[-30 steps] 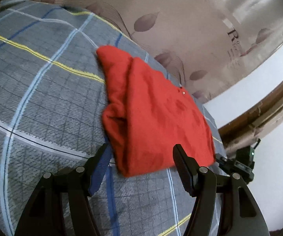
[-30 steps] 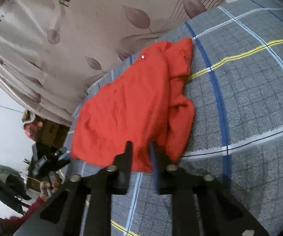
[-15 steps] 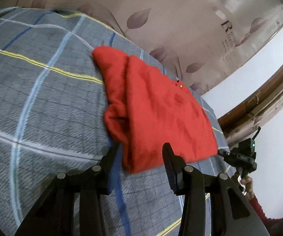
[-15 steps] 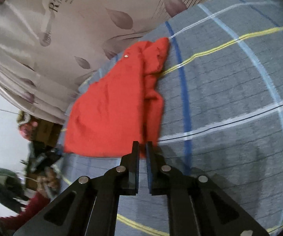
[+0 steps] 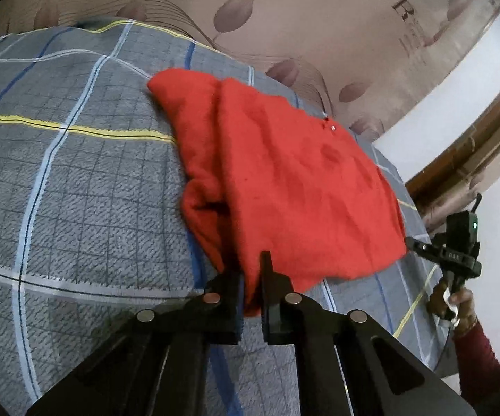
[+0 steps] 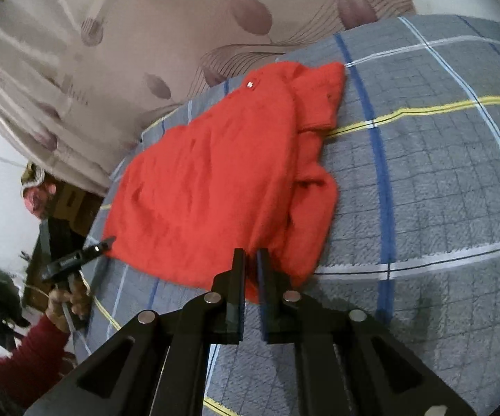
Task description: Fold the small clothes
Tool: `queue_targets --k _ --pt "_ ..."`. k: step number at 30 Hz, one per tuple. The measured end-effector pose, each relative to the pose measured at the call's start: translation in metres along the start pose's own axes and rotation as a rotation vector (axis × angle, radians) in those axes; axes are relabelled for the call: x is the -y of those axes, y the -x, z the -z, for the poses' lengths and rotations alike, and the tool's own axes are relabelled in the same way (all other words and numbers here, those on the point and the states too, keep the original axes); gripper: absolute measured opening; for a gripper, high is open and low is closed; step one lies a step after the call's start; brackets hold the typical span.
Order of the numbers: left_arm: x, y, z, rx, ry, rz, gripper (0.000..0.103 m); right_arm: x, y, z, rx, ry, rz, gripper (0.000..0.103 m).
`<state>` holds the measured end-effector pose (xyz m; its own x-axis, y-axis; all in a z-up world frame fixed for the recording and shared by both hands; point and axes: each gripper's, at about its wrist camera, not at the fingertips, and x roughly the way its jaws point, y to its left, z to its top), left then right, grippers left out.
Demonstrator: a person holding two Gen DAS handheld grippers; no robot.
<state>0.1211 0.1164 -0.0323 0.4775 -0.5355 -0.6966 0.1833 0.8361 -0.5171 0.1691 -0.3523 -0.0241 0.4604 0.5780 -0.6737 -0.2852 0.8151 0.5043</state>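
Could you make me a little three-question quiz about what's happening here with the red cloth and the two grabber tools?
1. True or false: the red garment lies on a plaid blanket.
2. What are the left gripper and the right gripper each doing? A) hanging open above the garment B) pinching the garment's near edge C) resting on bare blanket
3. Fill in: the small shiny dot on the garment, likely a snap, sits near the edge ____ from the grippers.

Key: 1 true. 2 B: in each wrist view the jaws stand nearly closed with red fabric between them. 3 farthest.
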Motion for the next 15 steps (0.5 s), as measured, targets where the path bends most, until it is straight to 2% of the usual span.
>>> queue_targets --k 6,10,11,15 --pt "-0.001 0.009 0.006 -0.047 -0.035 0.006 0.007 0.015 0.02 0.01 -0.012 -0.04 0.003 0.002" --pt "-0.003 0.011 0.009 -0.039 -0.036 0.01 0.007 0.032 0.022 0.015 -0.027 -0.066 0.023 0.002" --pt "-0.003 0.011 0.009 -0.037 -0.027 0.016 0.007 0.033 0.023 0.015 -0.015 -0.07 0.017 0.006" --pt "0.002 0.01 0.011 -0.021 -0.034 0.005 0.007 0.028 0.031 0.007 0.051 -0.093 -0.034 0.009"
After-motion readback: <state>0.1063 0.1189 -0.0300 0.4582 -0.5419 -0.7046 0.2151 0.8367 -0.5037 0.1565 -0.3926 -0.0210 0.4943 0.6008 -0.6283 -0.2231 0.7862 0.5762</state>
